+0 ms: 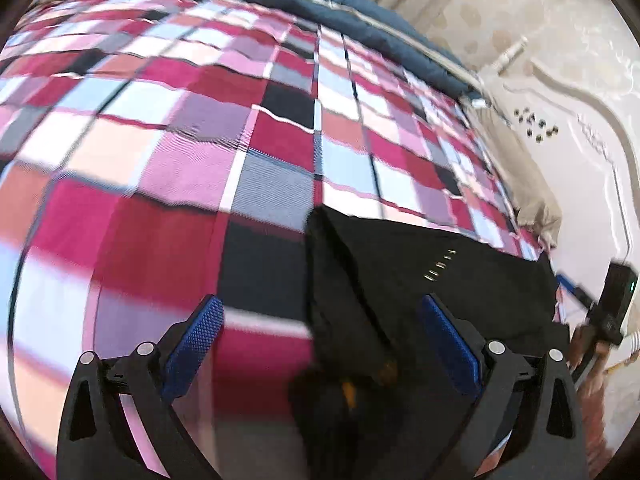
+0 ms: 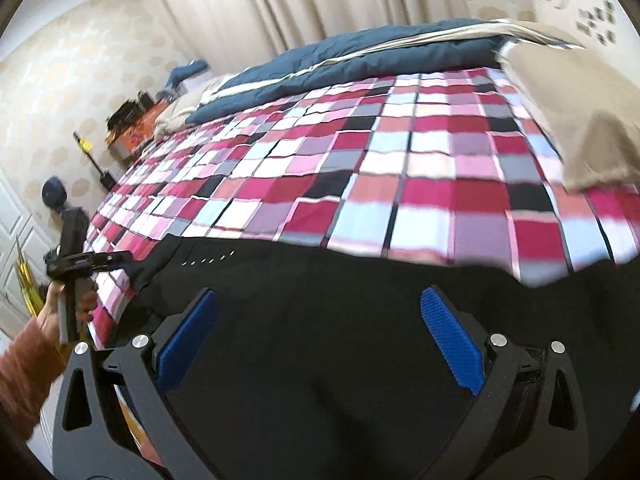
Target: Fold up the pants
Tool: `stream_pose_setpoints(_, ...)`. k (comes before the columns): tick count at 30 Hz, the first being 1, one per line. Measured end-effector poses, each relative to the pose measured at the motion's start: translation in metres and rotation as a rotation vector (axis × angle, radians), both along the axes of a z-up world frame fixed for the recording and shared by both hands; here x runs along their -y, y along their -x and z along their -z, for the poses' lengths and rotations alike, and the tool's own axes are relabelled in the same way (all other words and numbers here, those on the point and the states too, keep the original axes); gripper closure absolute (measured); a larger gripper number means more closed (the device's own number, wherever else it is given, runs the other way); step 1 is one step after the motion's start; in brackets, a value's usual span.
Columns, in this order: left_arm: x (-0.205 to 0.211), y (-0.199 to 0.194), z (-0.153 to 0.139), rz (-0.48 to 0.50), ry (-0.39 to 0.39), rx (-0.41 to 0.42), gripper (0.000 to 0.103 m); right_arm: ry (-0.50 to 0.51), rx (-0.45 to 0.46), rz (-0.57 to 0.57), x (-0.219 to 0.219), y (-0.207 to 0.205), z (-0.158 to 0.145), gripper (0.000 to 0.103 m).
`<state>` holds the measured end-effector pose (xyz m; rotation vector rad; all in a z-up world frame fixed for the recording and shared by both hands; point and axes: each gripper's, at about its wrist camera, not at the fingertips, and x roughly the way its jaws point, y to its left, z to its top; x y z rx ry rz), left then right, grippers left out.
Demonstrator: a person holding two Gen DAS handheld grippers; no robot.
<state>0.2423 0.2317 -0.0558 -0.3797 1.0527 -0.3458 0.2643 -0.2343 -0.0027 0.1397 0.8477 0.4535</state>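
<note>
Item: black fabric pants (image 2: 320, 320), lying on the near part of a bed covered by a checked sheet in pink, red, white, grey and black (image 2: 400, 160). A short row of small metal studs (image 2: 208, 260) shows on the cloth near the left. In the left wrist view the pants (image 1: 420, 280) occupy the near right, one edge turned up.

Left gripper (image 1: 320, 320): black frame, blue textured pads, fingers spread wide, nothing between them; right finger over the pants, left over the sheet.

Right gripper (image 2: 320, 320): same build, fingers wide apart, empty, above the pants.

Far side: dark blue quilt with pale stripe (image 2: 360, 52), beige pillow (image 2: 580, 112), cream curtain (image 2: 300, 0).

Left edge, right wrist view: hand in rust-coloured sleeve (image 2: 52, 312) gripping the other tool's handle.

Writing or brands: none legible; frames are blurred.
</note>
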Motion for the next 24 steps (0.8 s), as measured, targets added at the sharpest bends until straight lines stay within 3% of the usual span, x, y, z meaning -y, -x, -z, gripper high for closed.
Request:
stream_pose_setpoints(2, 0.006, -0.017, 0.007, 0.070, 0.030, -0.026, 0.006, 0.016, -0.022, -0.032, 0.000, -0.021, 0.003, 0.002)
stream_pose_setpoints(5, 0.018, -0.032, 0.005, 0.185, 0.053, 0.009, 0.006, 0.025, -0.052, -0.076, 0.001, -0.046, 0.008, 0.002)
stream_pose_setpoints(9, 0.038, -0.051, 0.014, 0.283, 0.007, -0.031, 0.007, 0.033, -0.107, -0.118, 0.002, -0.074, 0.019, 0.002)
stream_pose_setpoints(11, 0.038, -0.057, 0.014, 0.275, -0.026, -0.023, 0.028, 0.023, -0.140, -0.139, 0.001, -0.084, 0.025, 0.002)
stream_pose_setpoints(12, 0.035, -0.061, 0.015, 0.260, -0.033, -0.030, 0.054, 0.027, -0.164, -0.157, 0.000, -0.092, 0.030, 0.002)
stream_pose_setpoints(13, 0.028, -0.066, 0.017, 0.217, -0.022, -0.066, 0.069, 0.034, -0.176, -0.171, -0.002, -0.096, 0.032, 0.002)
stream_pose_setpoints(16, 0.014, -0.074, 0.023, 0.181, 0.060, -0.125, 0.076, 0.060, -0.230, -0.224, -0.009, -0.111, 0.044, 0.002)
stream_pose_setpoints(20, 0.021, -0.072, 0.019, 0.201, 0.025, -0.120, 0.086, 0.075, -0.325, -0.283, -0.019, -0.126, 0.067, 0.002)
stream_pose_setpoints(22, 0.025, -0.071, 0.018, 0.198, 0.018, -0.126, 0.093, 0.118, -0.365, -0.328, -0.029, -0.128, 0.078, 0.014)
stream_pose_setpoints(23, 0.026, -0.072, 0.018, 0.195, 0.011, -0.129, 0.094, 0.142, -0.381, -0.347, -0.034, -0.127, 0.083, 0.037)
stream_pose_setpoints(24, 0.027, -0.073, 0.018, 0.194, 0.006, -0.130, 0.094, 0.224, -0.375, -0.351, -0.040, -0.125, 0.088, 0.049)
